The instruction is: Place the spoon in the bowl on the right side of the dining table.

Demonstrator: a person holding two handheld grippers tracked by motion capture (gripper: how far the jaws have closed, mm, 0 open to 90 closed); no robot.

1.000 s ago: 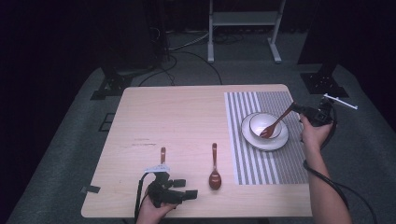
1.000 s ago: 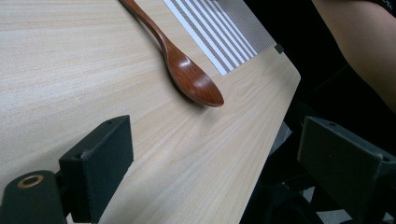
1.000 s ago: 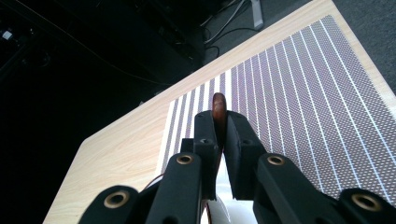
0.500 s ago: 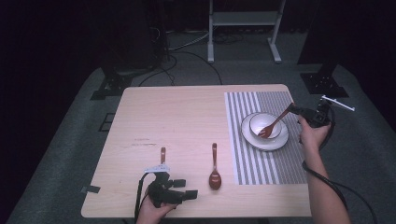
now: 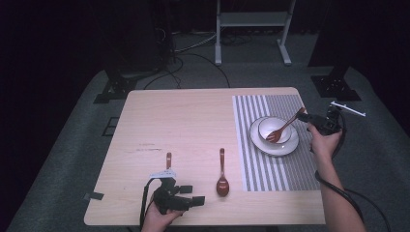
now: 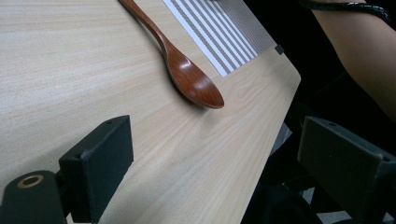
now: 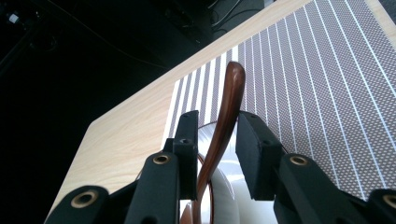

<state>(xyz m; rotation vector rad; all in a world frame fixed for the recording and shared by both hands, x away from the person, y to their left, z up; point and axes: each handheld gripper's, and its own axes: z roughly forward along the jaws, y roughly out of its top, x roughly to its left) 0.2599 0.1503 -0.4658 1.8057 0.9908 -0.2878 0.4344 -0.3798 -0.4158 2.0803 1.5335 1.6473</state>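
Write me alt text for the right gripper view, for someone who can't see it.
The right hand-held gripper has just been opening, its two black jaws now slightly apart around the handle of a brown wooden fork, which slopes down into a white bowl. Beyond lie a grey placemat with white stripes and the light wooden table.

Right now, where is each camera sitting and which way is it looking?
High view: above the person's side, facing forward and down at the table; both forearms show.
Left gripper view: on the left gripper, facing the spoon; open jaws show.
Right gripper view: on the right gripper, facing the fork; jaws have just been opening.
All share the striped mat.
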